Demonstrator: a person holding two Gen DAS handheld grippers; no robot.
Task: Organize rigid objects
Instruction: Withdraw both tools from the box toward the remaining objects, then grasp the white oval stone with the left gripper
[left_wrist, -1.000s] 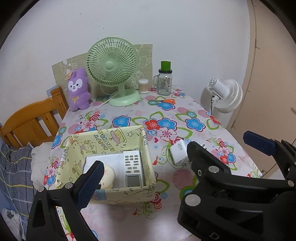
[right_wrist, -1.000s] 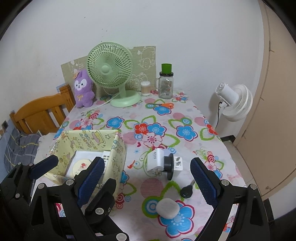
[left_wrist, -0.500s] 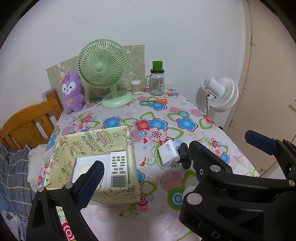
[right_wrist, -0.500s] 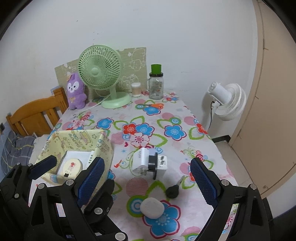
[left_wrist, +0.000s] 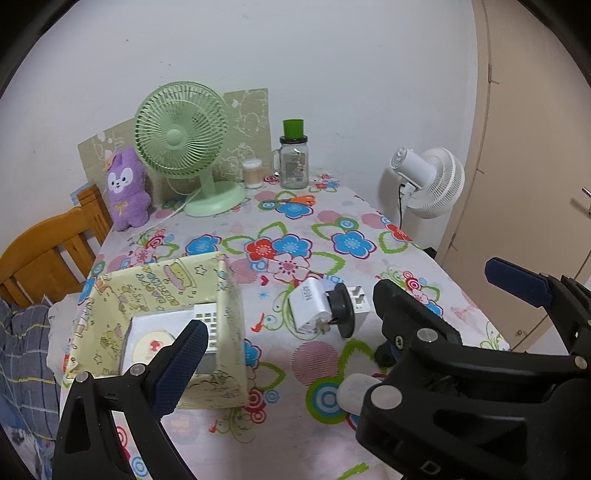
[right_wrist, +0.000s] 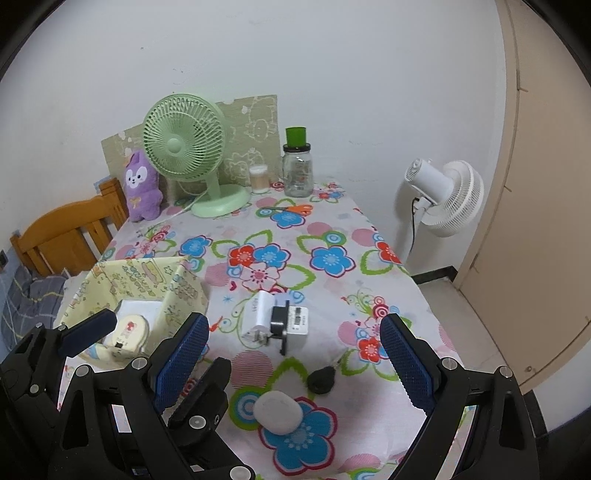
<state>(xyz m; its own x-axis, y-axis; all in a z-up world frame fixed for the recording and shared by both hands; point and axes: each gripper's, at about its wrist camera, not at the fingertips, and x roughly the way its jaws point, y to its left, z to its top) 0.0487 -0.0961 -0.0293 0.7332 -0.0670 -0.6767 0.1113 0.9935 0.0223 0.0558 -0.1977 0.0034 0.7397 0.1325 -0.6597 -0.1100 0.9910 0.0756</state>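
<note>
A yellow patterned basket (left_wrist: 173, 284) (right_wrist: 144, 280) sits at the table's left front and holds a white remote (left_wrist: 207, 325), a white box and a round cream case (right_wrist: 127, 332). On the floral cloth lie a white charger and plug adapter cluster (left_wrist: 325, 306) (right_wrist: 275, 319), a black car key (right_wrist: 323, 380) and a white oval case (right_wrist: 279, 411). My left gripper (left_wrist: 340, 343) is open and empty above the table's front. My right gripper (right_wrist: 293, 365) is open and empty, its fingers either side of the key and oval case, above them.
At the back stand a green desk fan (right_wrist: 188, 147), a purple plush toy (right_wrist: 142, 186), a glass jar with a green lid (right_wrist: 297, 166), a small cup (right_wrist: 258, 179) and orange scissors (right_wrist: 295, 210). A white floor fan (right_wrist: 443, 192) stands right; a wooden chair (right_wrist: 62, 229) left.
Both grippers have drawn back and shifted right; the basket and table objects slide left in both views. The oval case and key now show in the left view. Both stay open.
</note>
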